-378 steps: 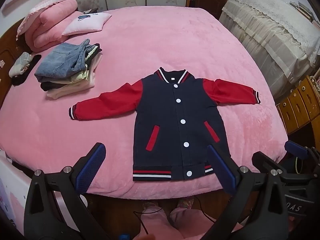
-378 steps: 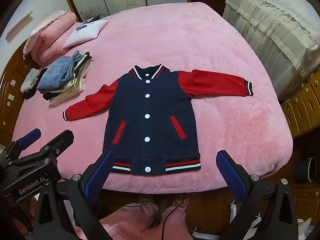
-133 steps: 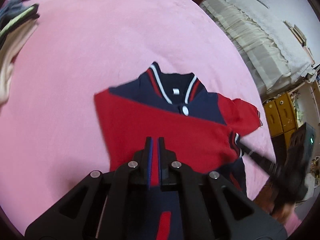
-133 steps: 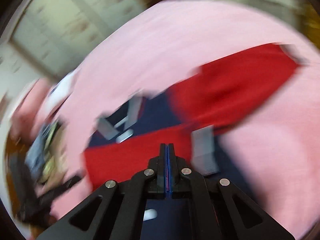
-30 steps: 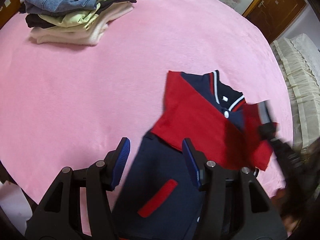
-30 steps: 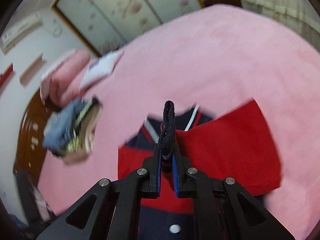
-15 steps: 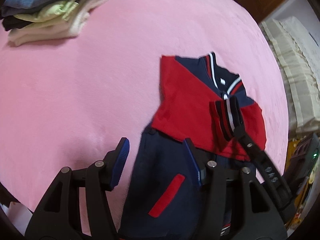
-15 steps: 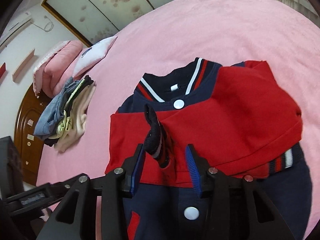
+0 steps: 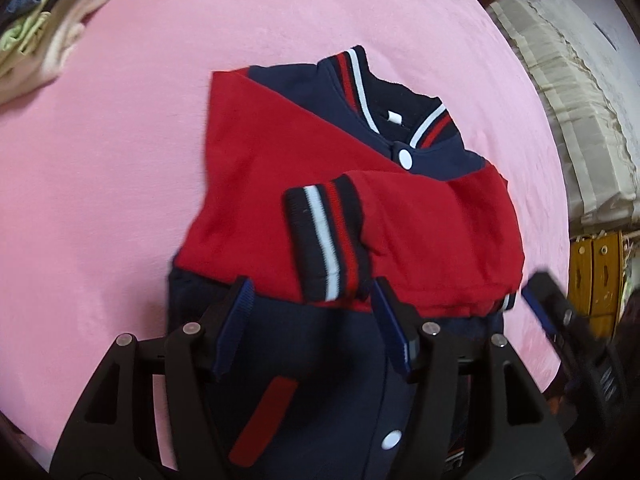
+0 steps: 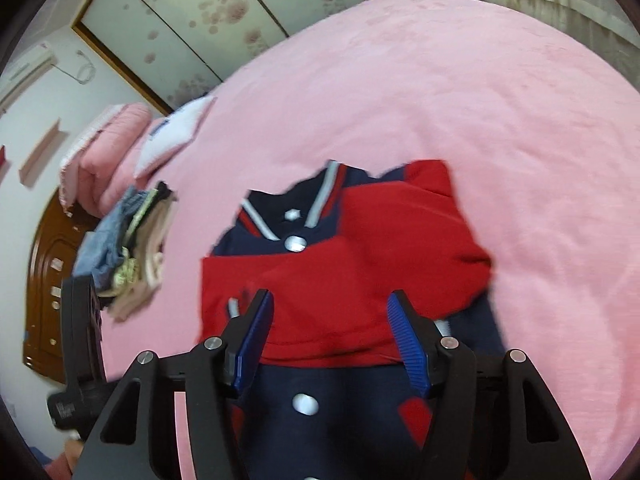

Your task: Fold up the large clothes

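A navy baseball jacket (image 9: 320, 380) with red sleeves lies front up on the pink bed (image 9: 120, 160). Both red sleeves are folded across its chest. The striped cuff (image 9: 326, 240) of the top sleeve lies in the middle. My left gripper (image 9: 314, 328) is open and empty, just above the jacket below the folded sleeves. My right gripper (image 10: 332, 340) is open and empty over the same spot in the right wrist view, where the jacket (image 10: 340, 420) fills the lower middle. The right gripper also shows at the right edge of the left wrist view (image 9: 560, 320).
A stack of folded clothes (image 10: 128, 248) lies on the bed to the left, also at the top left of the left wrist view (image 9: 44, 28). A white pillow (image 10: 172, 136) and rolled pink quilt (image 10: 100, 148) are at the headboard. A cream-covered sofa (image 9: 580, 112) and yellow drawers (image 9: 596, 280) stand right of the bed.
My right gripper has opened, let go of the striped cuff and pulled back. The right sleeve now lies across the chest over the left sleeve. My left gripper stays open.
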Tool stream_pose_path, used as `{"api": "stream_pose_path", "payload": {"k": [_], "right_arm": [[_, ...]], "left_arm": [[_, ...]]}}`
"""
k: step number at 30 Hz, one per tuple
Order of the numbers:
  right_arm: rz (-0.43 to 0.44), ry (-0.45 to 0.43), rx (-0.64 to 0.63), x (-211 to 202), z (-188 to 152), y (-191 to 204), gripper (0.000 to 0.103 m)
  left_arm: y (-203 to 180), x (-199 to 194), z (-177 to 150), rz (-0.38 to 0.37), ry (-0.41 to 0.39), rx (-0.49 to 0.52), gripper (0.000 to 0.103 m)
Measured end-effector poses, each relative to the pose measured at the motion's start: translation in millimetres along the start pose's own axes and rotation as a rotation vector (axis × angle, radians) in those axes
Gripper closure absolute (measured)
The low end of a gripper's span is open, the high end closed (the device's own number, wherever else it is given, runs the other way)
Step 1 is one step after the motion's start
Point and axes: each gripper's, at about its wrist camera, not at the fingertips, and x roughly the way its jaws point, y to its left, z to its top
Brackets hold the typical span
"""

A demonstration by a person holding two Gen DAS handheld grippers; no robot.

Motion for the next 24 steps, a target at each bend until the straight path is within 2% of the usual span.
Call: {"api": "stream_pose_path", "payload": {"k": [5,7,13,14,15,16,19,24], "right_arm": [[-0.12,0.047,-0.028,-3.5,-6.2,-27.1,0.043],[-0.164,0.072,-0.051,-0.4,-8.8,-35.9,0.043],[-0.182,0.135,-0.084,11.1,-7.7,-58.9,0.043],[-0.191,0.149,-0.095,14.0,-7.4,-61.6,0.043],[-0.197,0.163,-0.106,17.0,-7.6,-63.3,0.043],[-0.197,0.175,-0.122,19.3,-7.6,-65.7,0.043],[-0.191,0.183,-0.128,20.9,-8.3,-72.9,0.043],[-0.168,0.191,-0.105,18.1,-8.0,-86.2,0.043]], "left_arm": [[-19.9,18.0,6.5,0.067,0.011,0.037,0.045],[-28.8,24.2,7.1,0.09,0.008,0.056,0.049],[-48.2,32.4,3.0,0.182,-0.009,0.091,0.064],[-49.7,31.7,3.7,0.182,-0.016,0.085,0.068],[-51.4,29.3,4.4,0.174,-0.032,0.073,0.086],[-53.9,24.6,6.0,0.186,-0.062,0.062,0.095],[-62.8,11.8,13.9,0.149,-0.117,0.043,0.095],[-89.3,-31.7,42.6,0.064,-0.276,0.04,0.095]]}}
